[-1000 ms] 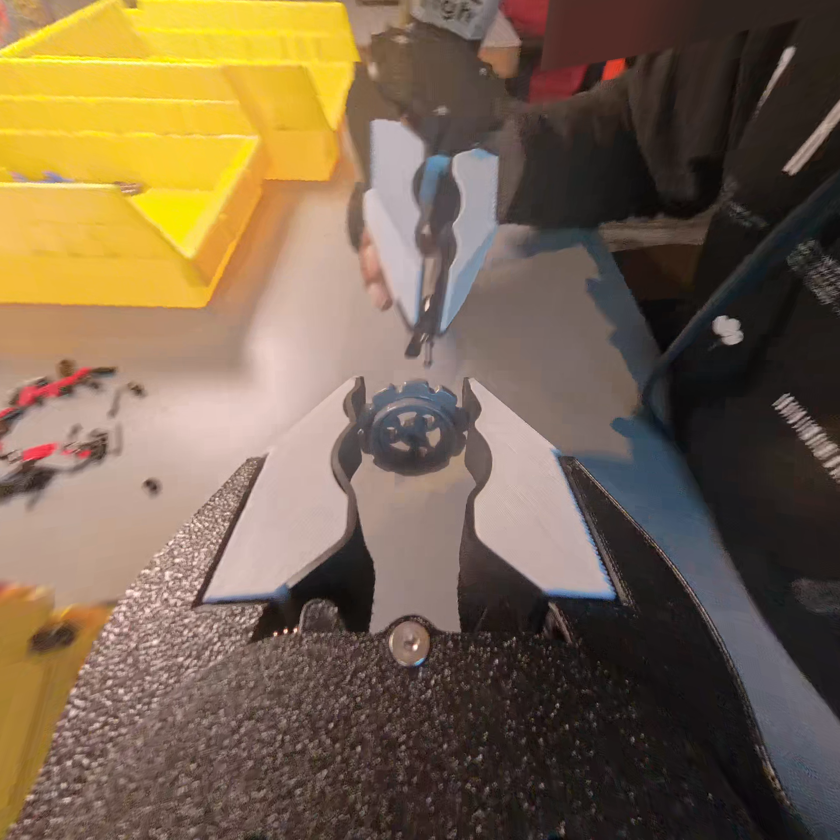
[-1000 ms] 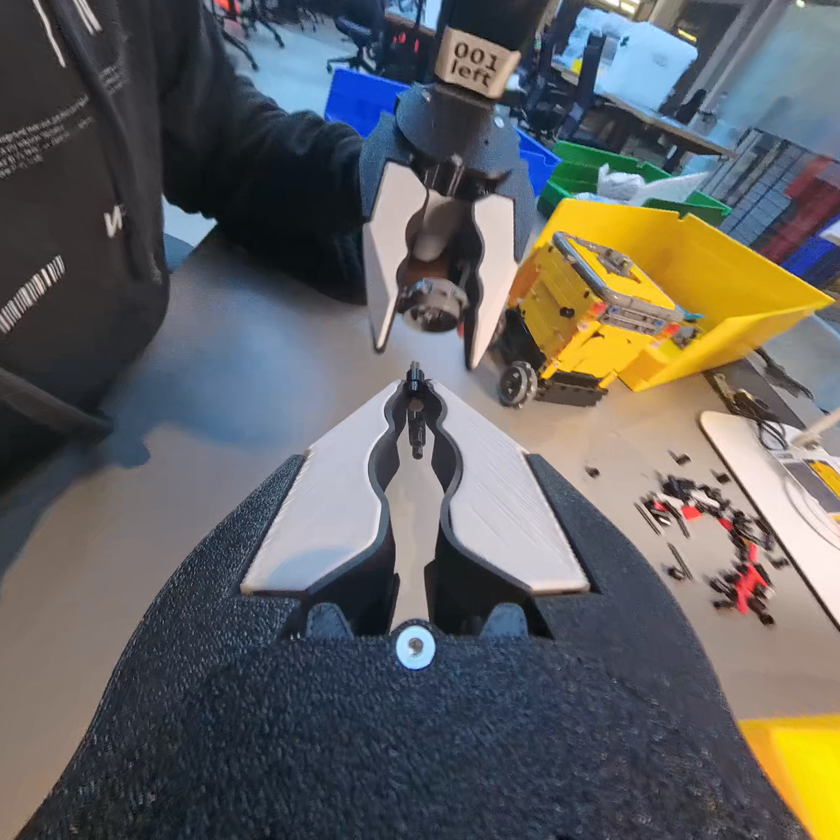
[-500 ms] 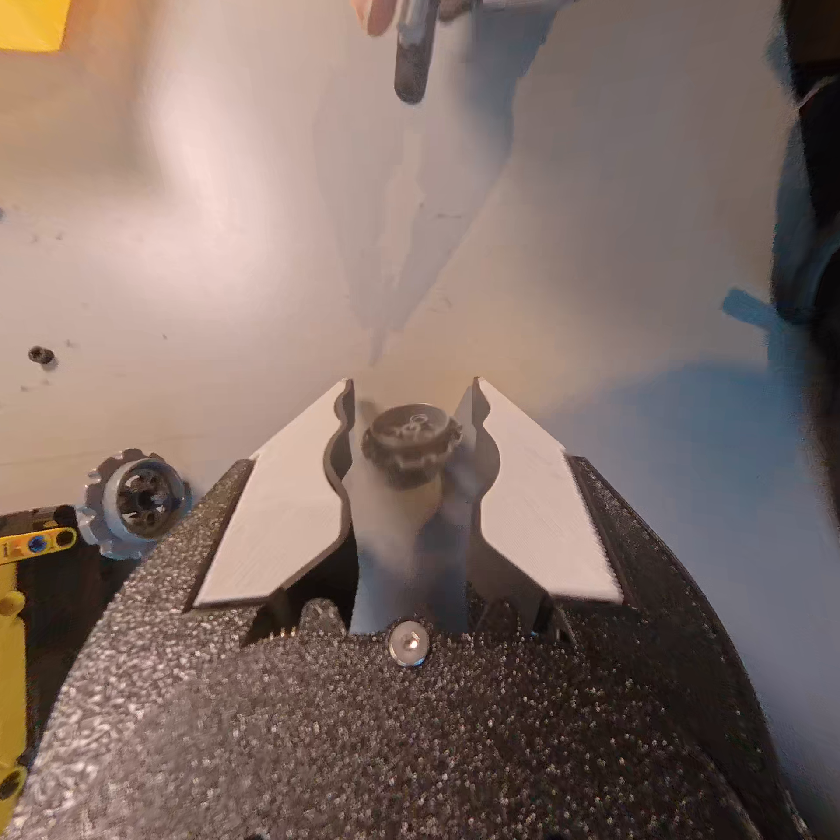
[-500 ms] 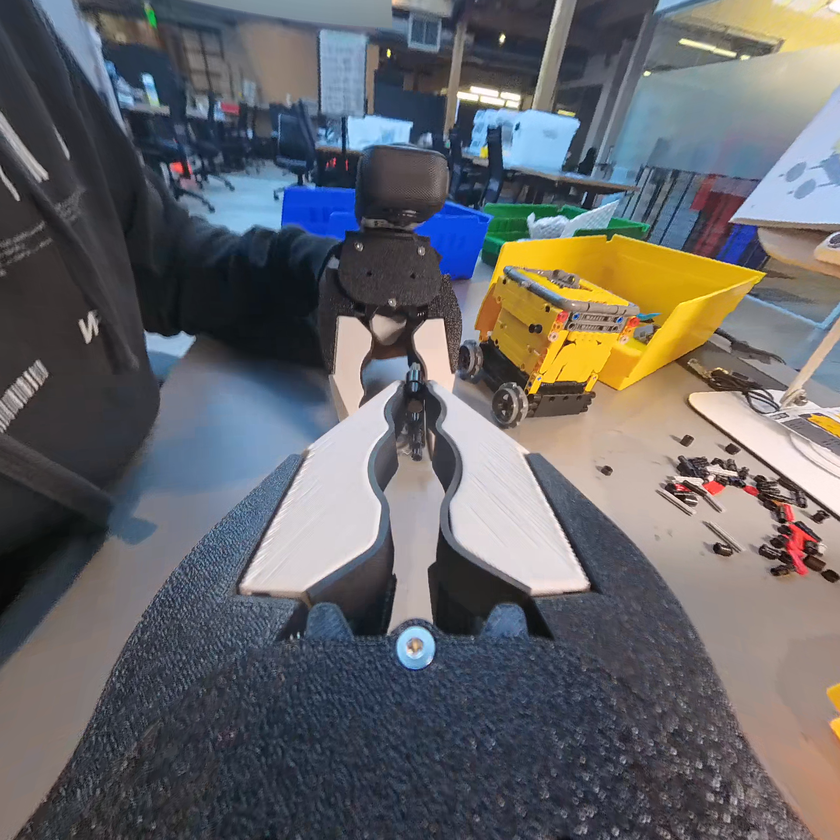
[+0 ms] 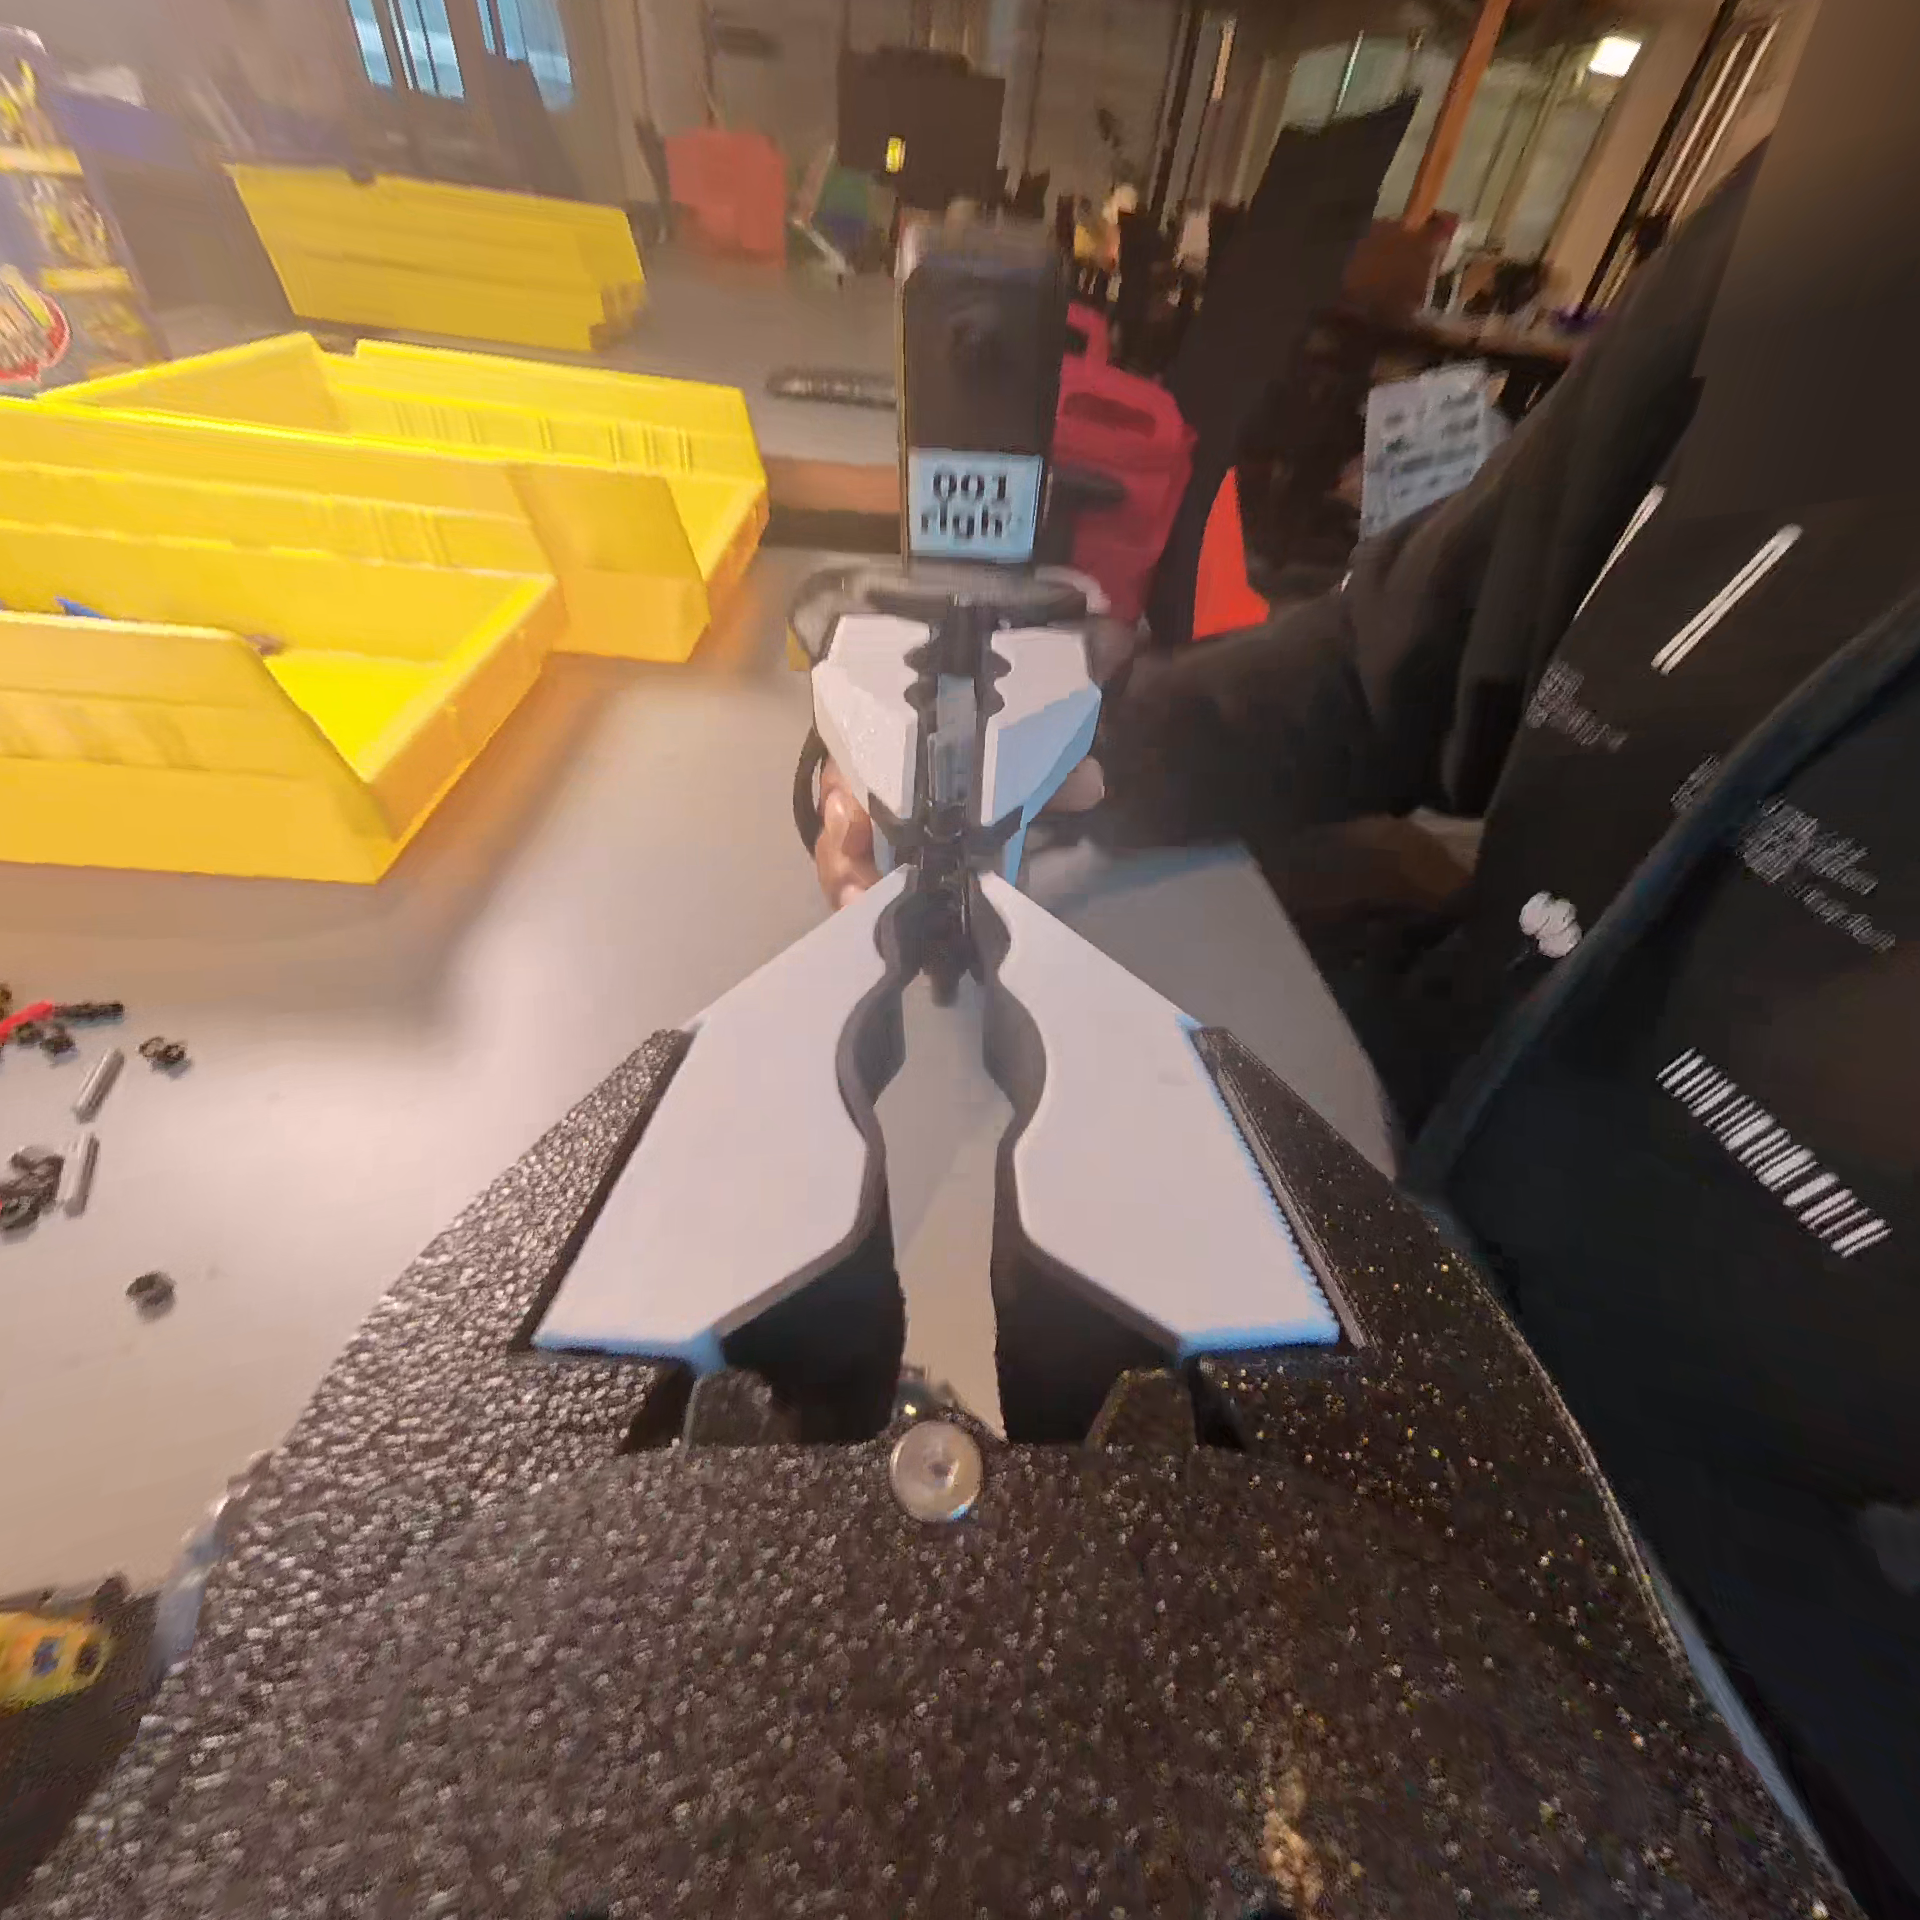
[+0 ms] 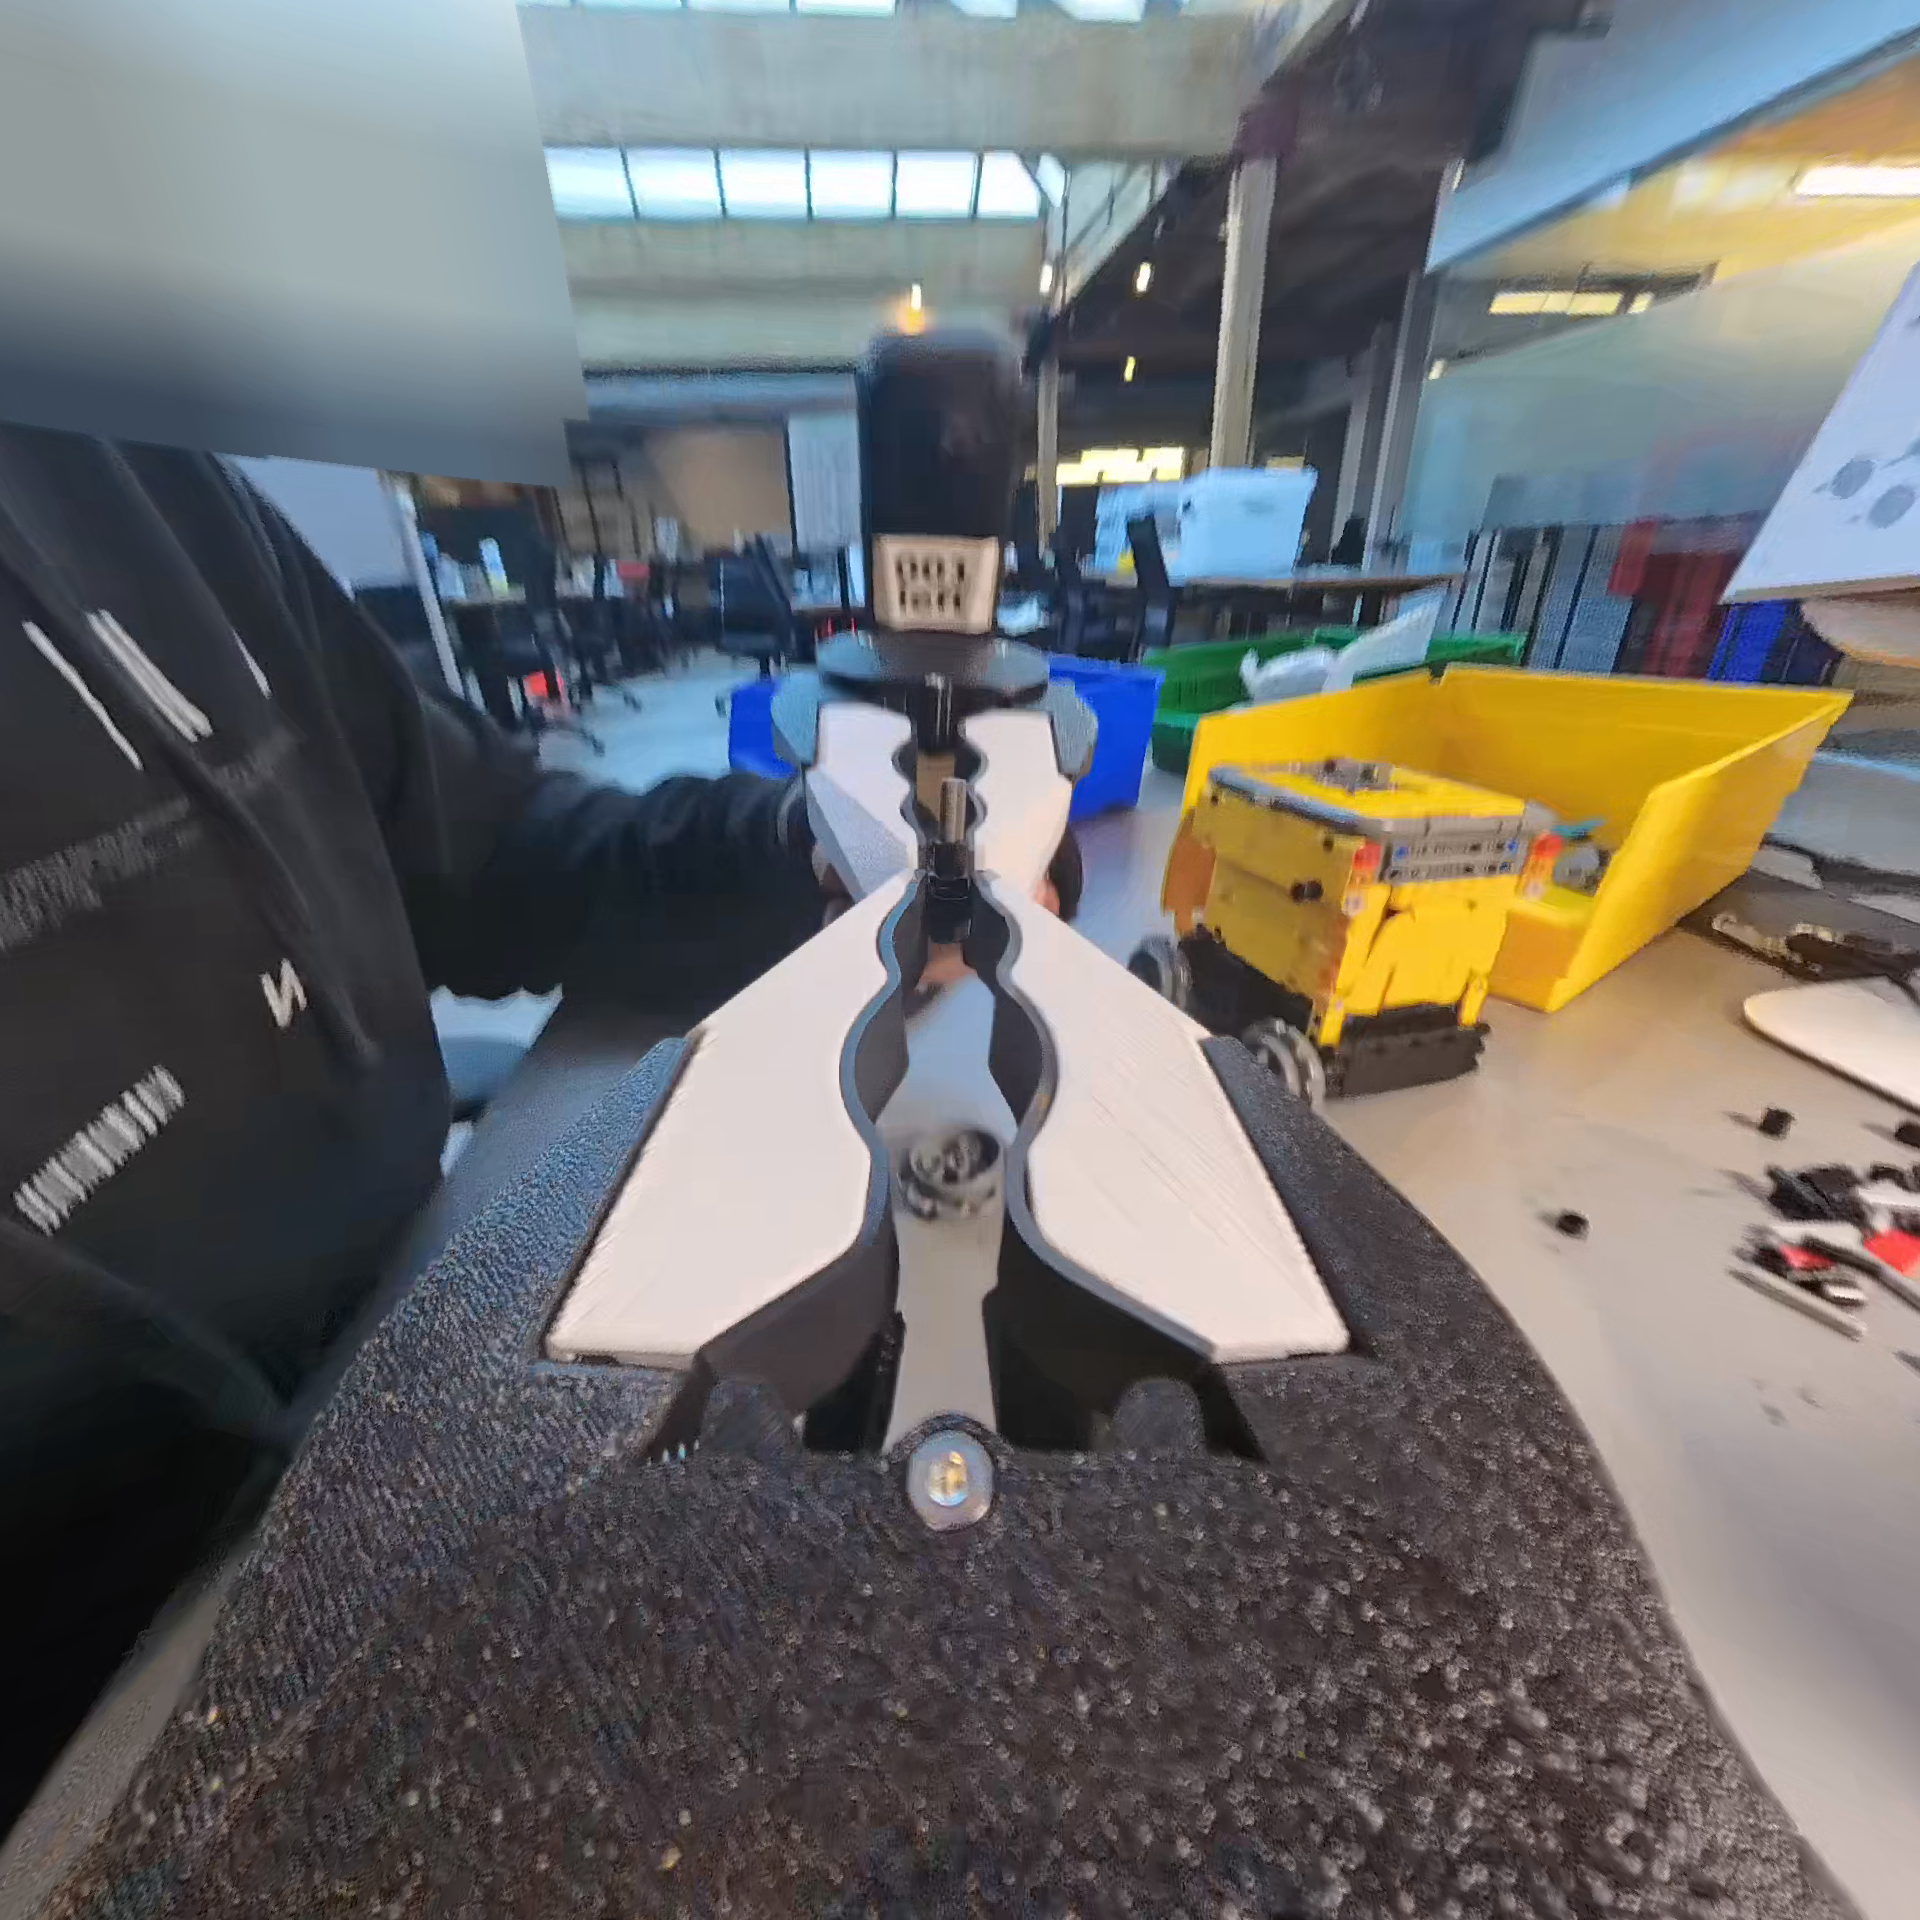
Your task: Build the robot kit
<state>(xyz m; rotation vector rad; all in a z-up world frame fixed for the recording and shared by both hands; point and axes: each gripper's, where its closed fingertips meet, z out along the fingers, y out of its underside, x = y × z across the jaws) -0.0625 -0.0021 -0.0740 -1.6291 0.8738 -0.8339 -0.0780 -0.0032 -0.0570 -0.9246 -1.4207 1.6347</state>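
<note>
My left gripper (image 5: 940,899) is pressed almost together at the tips, pinching a black axle pin (image 5: 943,951). My right gripper (image 6: 945,904) meets it nose to nose, also closed on that pin. I cannot tell whether the pin is one piece or two joined pieces, because the tips hide the middle. It is held in the air above the near side of the worktop (image 5: 468,987), in front of my dark sleeve (image 5: 1299,707).

I judge the pin to be light, stiff and slick hard plastic. It is thin enough to twist or spring out of a loose pinch, so the shaft close to the fingertips is the surest place to hold it.

Through the gap between my right fingers I can see a small grey wheel hub (image 6: 948,1174) lying flat on the worktop, directly under the grippers.

Loose black and red parts (image 6: 1829,1226) are scattered towards the worktop's right edge, and more bits (image 5: 62,1143) lie towards its left edge. Both lots are well apart from the grippers.

Farther right stands a yellow brick-built vehicle (image 6: 1351,894) on small wheels. A yellow bin (image 6: 1683,790) sits just behind it.

A cluster of yellow bins (image 5: 312,675) fills the far left corner. Nothing stands between the two grippers except the pin itself.
</note>
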